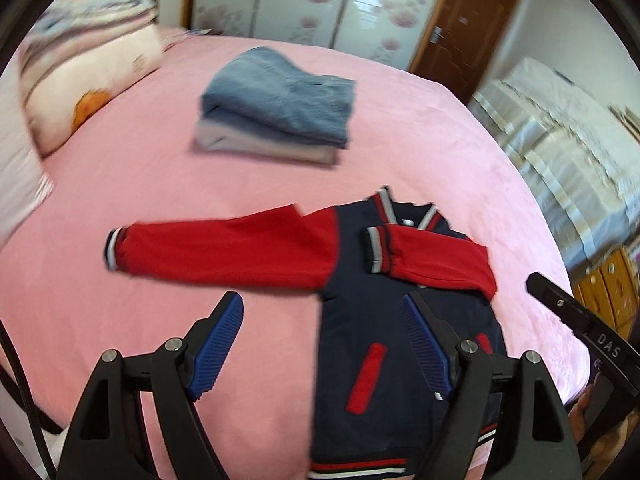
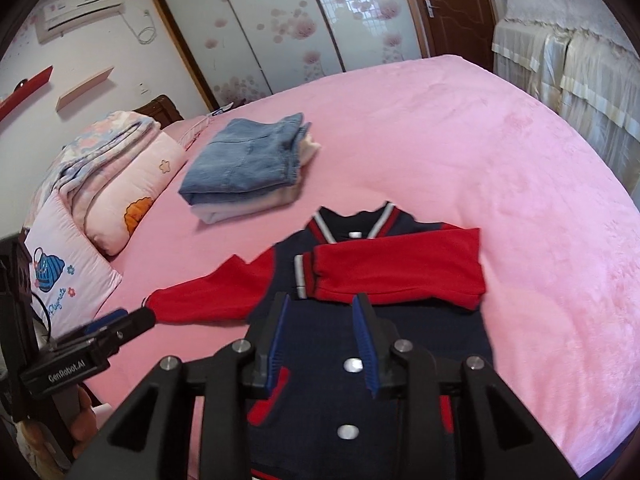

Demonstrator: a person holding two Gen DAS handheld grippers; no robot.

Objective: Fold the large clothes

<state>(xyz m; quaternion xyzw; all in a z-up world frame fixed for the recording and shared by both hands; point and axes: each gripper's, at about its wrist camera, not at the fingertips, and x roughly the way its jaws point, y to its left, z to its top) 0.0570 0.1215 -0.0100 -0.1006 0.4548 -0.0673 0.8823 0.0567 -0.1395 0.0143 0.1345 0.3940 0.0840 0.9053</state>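
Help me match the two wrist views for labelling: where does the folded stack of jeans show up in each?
Left wrist: folded stack of jeans sits upper centre on the pink bed, beyond the jacket.
Right wrist: stack sits left of centre, near the pillows.
Shared landmark: the brown door.

The right gripper (image 1: 538, 286) body carries "DAS"; the left gripper (image 2: 132, 320) reads "GenRobot.AI"; a pillow (image 2: 68, 276) shows "Playmate", roughly.
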